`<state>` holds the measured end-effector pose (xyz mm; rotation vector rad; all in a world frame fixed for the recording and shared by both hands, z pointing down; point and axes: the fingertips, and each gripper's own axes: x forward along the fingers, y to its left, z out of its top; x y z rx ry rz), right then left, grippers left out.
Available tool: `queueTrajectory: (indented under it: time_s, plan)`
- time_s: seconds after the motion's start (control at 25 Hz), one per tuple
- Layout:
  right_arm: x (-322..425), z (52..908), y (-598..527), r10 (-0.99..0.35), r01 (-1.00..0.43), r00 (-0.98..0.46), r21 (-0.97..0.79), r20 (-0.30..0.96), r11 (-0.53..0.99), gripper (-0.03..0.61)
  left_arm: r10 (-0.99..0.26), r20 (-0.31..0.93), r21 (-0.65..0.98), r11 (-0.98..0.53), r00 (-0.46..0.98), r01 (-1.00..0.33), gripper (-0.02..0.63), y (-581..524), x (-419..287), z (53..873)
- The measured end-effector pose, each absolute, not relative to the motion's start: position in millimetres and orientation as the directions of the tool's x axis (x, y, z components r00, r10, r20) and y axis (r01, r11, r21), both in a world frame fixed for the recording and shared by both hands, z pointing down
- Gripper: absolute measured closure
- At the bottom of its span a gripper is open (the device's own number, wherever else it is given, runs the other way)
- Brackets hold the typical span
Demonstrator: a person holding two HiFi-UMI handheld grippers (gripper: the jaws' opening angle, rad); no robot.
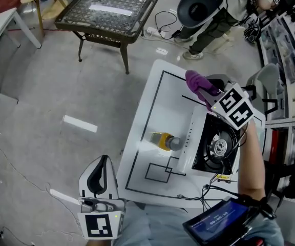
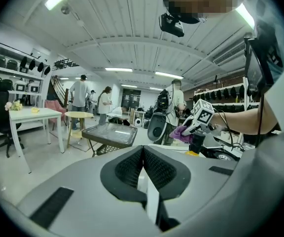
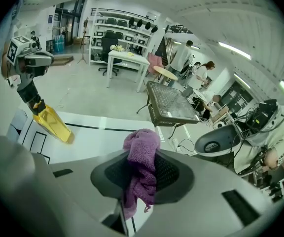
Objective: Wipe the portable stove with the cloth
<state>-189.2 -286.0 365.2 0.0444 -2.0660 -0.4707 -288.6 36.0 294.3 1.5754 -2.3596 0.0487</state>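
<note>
The portable stove (image 1: 216,147), black-topped with a round burner, stands at the right end of the white table (image 1: 152,101). My right gripper (image 1: 209,94) hangs above the table's far part, just beyond the stove, shut on a bunched purple cloth (image 1: 196,81). In the right gripper view the cloth (image 3: 143,144) hangs down between the pads of the right gripper (image 3: 141,174). My left gripper (image 1: 102,160) is off the table's near left corner, jaws together and empty. The left gripper view shows its pads (image 2: 143,154) meeting, with the cloth (image 2: 180,133) far ahead.
A yellow spray bottle (image 1: 163,141) lies on the table left of the stove. A dark mesh-topped table (image 1: 111,9) stands beyond on the floor. A screen device (image 1: 216,222) and cables sit at the near right. People stand at the back right, beside shelving.
</note>
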Motion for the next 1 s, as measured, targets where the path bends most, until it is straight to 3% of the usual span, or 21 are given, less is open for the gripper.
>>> queueTrajectory:
  time_s: [0.36,0.52,1.0]
  plan:
    - [-167,420,-279,-0.203,0.149,-0.486,0.31,0.85,0.939,0.46,-0.913,0.286,0.149,0.341,-0.29,-0.928,0.594,19,-285,324]
    - [-160,424,-268,-0.181,0.145,-0.497,0.287,0.849,0.947,0.46,-0.89,0.364,0.173,0.354,-0.274,-0.919,0.594,24,-272,341]
    - [-139,423,-232,-0.124,0.155,-0.541,0.244,0.832,0.957,0.46,-0.896,0.367,0.166,0.328,-0.251,-0.93,0.594,26,-230,345]
